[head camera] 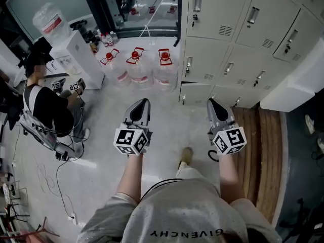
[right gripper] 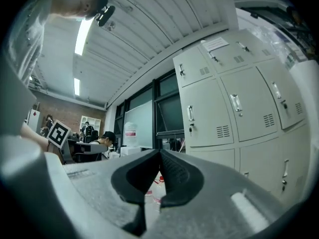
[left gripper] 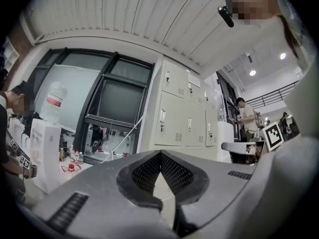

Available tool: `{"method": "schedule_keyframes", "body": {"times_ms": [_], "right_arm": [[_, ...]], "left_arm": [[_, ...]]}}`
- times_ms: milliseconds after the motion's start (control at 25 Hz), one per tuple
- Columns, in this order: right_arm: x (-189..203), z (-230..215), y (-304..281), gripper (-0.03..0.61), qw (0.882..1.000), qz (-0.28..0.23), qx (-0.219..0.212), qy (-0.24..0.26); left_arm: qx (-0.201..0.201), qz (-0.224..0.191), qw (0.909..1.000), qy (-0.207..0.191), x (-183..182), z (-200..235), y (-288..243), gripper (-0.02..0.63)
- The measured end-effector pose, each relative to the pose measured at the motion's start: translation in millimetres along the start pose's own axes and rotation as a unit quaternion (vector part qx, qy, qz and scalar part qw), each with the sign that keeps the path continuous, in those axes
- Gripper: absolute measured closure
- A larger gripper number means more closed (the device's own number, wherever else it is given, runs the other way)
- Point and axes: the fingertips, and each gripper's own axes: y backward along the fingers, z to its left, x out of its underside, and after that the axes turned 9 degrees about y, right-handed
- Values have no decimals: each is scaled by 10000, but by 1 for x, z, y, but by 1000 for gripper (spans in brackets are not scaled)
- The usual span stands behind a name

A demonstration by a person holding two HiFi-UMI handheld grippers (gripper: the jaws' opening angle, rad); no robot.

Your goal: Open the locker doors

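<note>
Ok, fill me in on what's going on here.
A person stands facing a bank of lockers, holding a left gripper and a right gripper out in front. Both grippers are shut and empty, short of the lockers. Every door in view is closed. Water jugs stand left of the lockers, and another person sits nearby.

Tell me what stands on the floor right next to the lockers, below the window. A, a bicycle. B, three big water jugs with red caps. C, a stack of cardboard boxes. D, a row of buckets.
B: the head view shows three clear water jugs with red caps standing in a row on the floor, just left of the lockers.
</note>
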Motion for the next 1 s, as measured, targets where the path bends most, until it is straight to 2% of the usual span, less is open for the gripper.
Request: {"method": "schedule_keyframes", "body": {"times_ms": [200, 480, 840, 1000], "right_arm": [[5, -52, -57, 580, 9996, -17, -263, -77], [13, -113, -119, 574, 9988, -71, -481, -100], [12, -142, -172, 574, 9965, -165, -808, -149], [0, -149, -199, 574, 9959, -296, -838, -151]], "left_arm": [[-42, 17, 10000, -32, -3, 7, -72, 615], [-132, -157, 9998, -63, -9, 15, -155, 615], [-332, -267, 9991, -19, -9, 36, -207, 615], [-298, -233, 9992, -164, -18, 43, -228, 615]]}}
